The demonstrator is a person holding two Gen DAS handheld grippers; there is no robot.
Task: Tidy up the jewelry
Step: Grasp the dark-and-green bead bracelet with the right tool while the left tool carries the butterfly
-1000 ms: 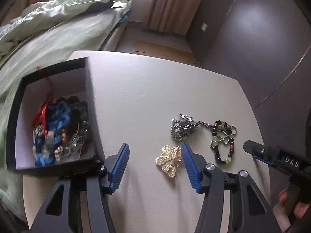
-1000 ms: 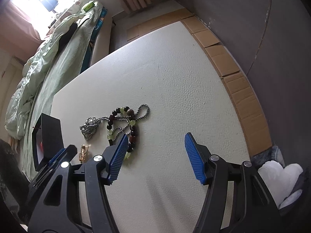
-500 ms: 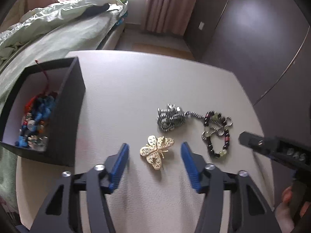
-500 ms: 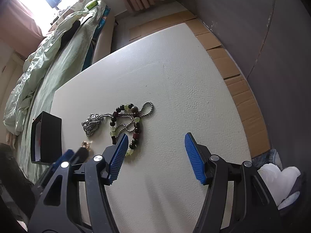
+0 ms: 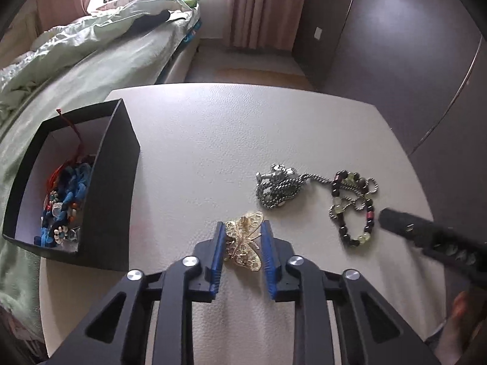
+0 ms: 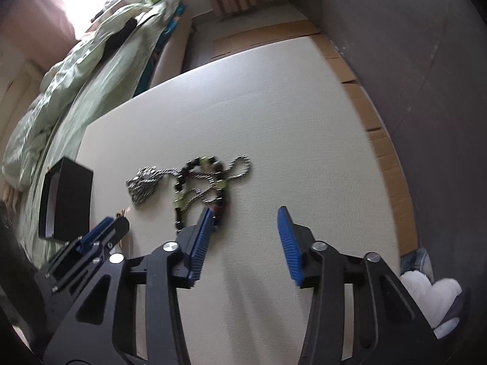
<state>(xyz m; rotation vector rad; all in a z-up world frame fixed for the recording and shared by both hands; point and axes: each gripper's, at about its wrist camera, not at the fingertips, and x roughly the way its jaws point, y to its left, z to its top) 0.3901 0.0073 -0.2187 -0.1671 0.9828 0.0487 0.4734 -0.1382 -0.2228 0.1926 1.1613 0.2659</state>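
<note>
Three pieces lie on the table (image 5: 213,140). The left gripper (image 5: 243,237) is closing, pads flanking the gold butterfly brooch (image 5: 245,245) — pickup underway. Next (my guess): lift it into the black box (image 5: 117,164). The right gripper (image 6: 243,228), narrowing, holds nothing.
</note>
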